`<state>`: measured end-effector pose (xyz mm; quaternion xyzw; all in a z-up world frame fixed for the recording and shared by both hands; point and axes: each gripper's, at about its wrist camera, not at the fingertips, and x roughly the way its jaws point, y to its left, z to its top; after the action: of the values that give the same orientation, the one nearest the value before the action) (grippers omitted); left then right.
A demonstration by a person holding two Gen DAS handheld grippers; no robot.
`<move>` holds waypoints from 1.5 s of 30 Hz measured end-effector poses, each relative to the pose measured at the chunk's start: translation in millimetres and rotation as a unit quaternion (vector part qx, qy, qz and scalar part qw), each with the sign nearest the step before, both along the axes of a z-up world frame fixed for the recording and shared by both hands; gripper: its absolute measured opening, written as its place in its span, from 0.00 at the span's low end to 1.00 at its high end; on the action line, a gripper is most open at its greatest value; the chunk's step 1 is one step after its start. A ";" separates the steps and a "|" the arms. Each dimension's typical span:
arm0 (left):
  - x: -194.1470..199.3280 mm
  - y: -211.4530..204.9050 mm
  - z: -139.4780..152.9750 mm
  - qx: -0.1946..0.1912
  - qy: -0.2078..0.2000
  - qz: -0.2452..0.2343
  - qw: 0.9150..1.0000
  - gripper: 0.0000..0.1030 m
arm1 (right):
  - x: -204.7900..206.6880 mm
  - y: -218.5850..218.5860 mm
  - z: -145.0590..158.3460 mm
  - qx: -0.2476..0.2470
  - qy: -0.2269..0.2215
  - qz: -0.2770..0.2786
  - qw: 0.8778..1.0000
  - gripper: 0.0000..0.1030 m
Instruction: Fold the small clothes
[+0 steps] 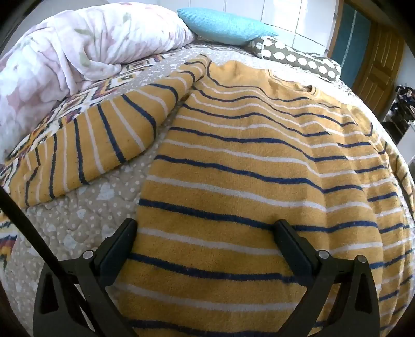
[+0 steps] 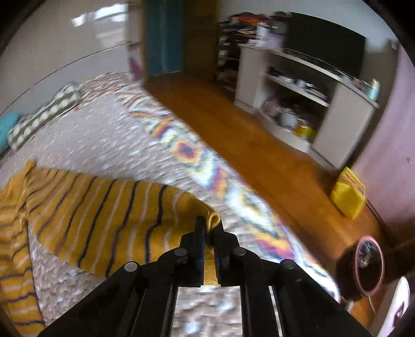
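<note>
Broadly, a bed [image 1: 85, 215] filled both views, covered by a beige quilt dotted white with a bright zigzag border. At its head lay a bunched floral duvet [image 1: 77, 49], a blue pillow [image 1: 225, 24] and a brown pillow with white spots [image 1: 301, 58]. Beyond the bed's edge, the right wrist view showed a wooden floor [image 2: 233, 134], a white shelf unit [image 2: 306, 98] crowded with small things too blurred to name, and a yellow bag [image 2: 347, 197] standing against the wall.

On the quilt lay the striped sweater [image 1: 246, 160], mustard yellow with navy and white bands, spread flat with its neck toward the pillows. One sleeve [image 1: 98, 140] stretched out to the side across the quilt in the left wrist view.

The left gripper [image 1: 205, 230] hung over the sweater's lower body with its jaws spread wide, one finger near the garment's side edge and the other over the stripes; nothing was clamped between them.

The right gripper [image 2: 208, 230] had its jaws nearly together, pinching the cuff [image 2: 214, 220] of the other sleeve, which ran back from the fingers toward the sweater's body, lifted slightly above the quilt. That view was blurred.
</note>
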<state>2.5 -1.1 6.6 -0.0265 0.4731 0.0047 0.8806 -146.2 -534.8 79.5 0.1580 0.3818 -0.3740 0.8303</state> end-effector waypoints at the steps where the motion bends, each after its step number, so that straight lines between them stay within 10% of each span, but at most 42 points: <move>1: 0.4 1.6 4.4 -0.011 0.007 -0.010 1.000 0.98 | -5.9 4.8 4.9 0.012 -0.019 0.009 1.000 0.12; 6: -30.4 41.1 51.9 -0.119 -0.011 -0.026 0.993 0.94 | -32.3 84.0 14.8 0.045 -0.068 0.148 0.986 0.50; 12: -57.5 106.5 68.6 -0.129 0.010 0.019 0.991 0.94 | -37.6 180.9 -23.4 0.146 -0.078 0.282 0.945 0.52; 24: -106.2 70.4 27.2 -0.289 0.083 -0.058 0.952 0.94 | -55.5 230.8 -66.2 0.197 -0.066 0.319 0.925 0.52; 27: -114.5 40.3 23.1 -0.254 0.070 -0.076 0.962 0.90 | -56.5 231.9 -69.9 0.226 -0.079 0.318 0.917 0.52; 29: -118.6 30.9 24.6 -0.210 0.073 -0.072 0.972 0.52 | -58.9 237.3 -72.2 0.241 -0.087 0.319 0.913 0.52; 30: -120.3 29.5 24.1 -0.181 0.078 -0.062 0.978 0.10 | -59.3 242.8 -71.6 0.240 -0.088 0.324 0.911 0.46; 32: -117.7 41.5 27.7 -0.195 0.100 -0.034 0.975 0.08 | -56.9 251.0 -68.5 0.246 -0.081 0.342 0.903 0.14; 45: -179.3 84.1 60.7 -0.154 0.075 -0.010 0.985 0.04 | -120.4 275.2 -54.7 0.193 -0.022 0.387 0.902 0.05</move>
<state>-176.8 83.0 67.3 -0.1564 0.5329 -0.0745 0.8283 -266.6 -259.6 24.8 0.1632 0.4587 0.0607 0.8714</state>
